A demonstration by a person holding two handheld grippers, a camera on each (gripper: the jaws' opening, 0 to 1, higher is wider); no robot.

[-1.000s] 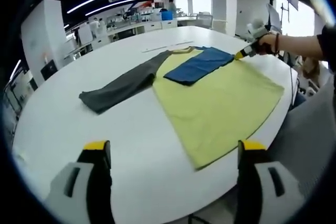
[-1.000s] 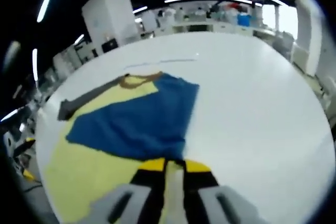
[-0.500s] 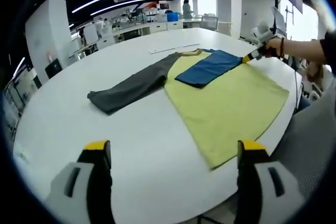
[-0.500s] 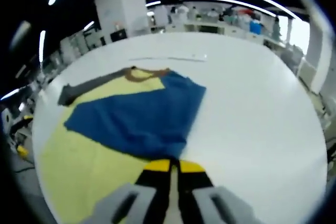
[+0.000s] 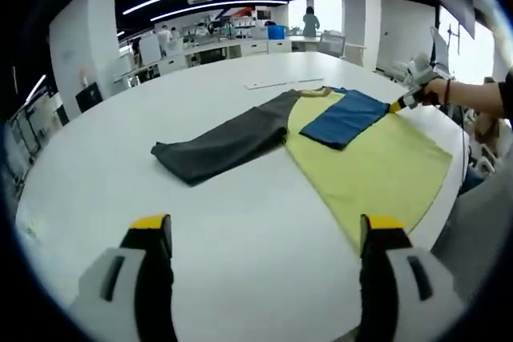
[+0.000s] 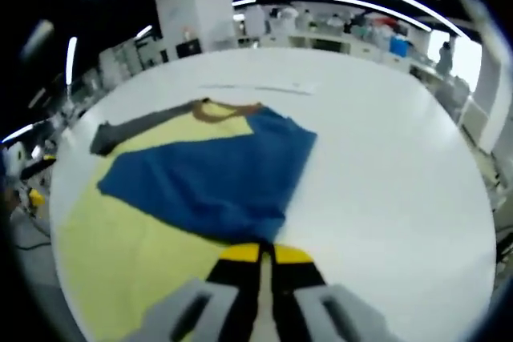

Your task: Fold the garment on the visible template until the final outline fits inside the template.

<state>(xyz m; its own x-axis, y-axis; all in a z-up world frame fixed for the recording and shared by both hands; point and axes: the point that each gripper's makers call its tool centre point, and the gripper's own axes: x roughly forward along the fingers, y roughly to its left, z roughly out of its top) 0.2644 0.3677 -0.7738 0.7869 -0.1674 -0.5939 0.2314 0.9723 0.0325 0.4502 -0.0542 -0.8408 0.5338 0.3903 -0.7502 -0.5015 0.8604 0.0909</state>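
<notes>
Right gripper pinching folded blue sleeve; left gripper hanging back, spread.

Shirt [image 5: 377, 158] is lying flat on the white table [image 5: 240, 222], yellow body with blue sleeve [image 6: 216, 178] folded across it; grey sleeve [image 5: 224, 142] is stretching out away from the body, its long axis running toward the left gripper's side. Right gripper [image 6: 258, 255], jaws pressed together, is nipping the blue sleeve's edge. Left gripper [image 5: 264, 234], jaws wide and empty, is hovering near the table edge, well apart from the cloth, but nearer the grey sleeve, likely next to fold. No template outline is discernible.
</notes>
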